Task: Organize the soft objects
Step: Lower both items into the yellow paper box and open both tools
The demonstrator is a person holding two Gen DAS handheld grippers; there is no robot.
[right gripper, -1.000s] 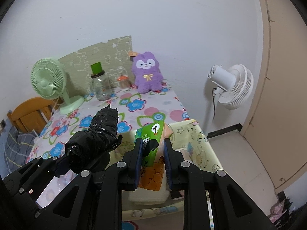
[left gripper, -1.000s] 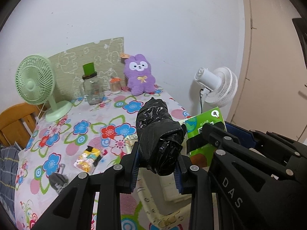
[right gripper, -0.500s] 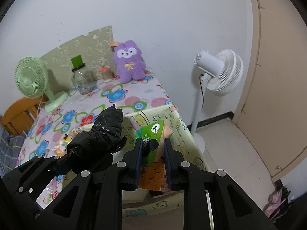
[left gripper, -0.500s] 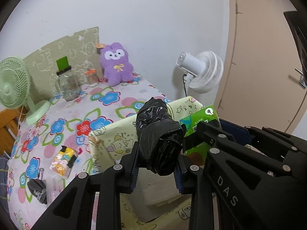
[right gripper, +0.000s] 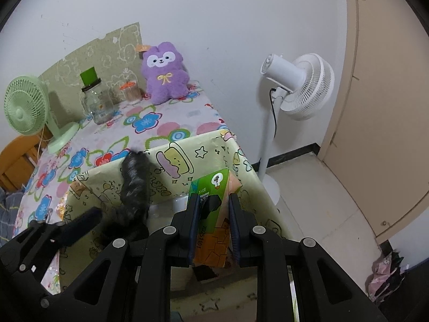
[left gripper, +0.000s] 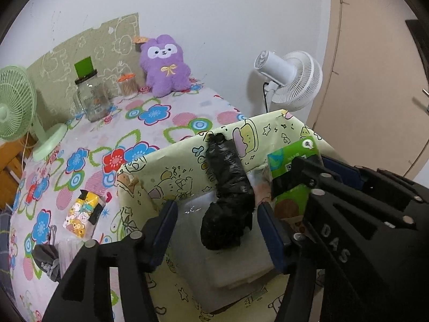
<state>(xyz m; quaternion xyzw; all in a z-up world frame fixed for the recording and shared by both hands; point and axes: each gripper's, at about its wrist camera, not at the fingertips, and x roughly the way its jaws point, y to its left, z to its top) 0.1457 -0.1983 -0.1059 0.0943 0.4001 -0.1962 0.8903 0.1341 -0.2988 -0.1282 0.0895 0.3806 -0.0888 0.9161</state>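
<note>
My left gripper is open, its jaws spread wide over a pale green cartoon-print fabric bin. A black plastic-wrapped roll hangs free between the fingers, over the bin's inside; it is blurred in the right wrist view. My right gripper is shut on a green and orange tissue pack, held above the bin on its right side. The pack also shows in the left wrist view.
A flower-print table carries a purple plush, a glass jar, a small orange-lidded jar, a green desk fan, a yellow cartoon tissue pack and a grey pouch. A white standing fan stands right.
My left gripper has opened and let go of the black roll, which now drops toward the bin. Both grippers have moved further over the bin. The right one still holds the green pack.
</note>
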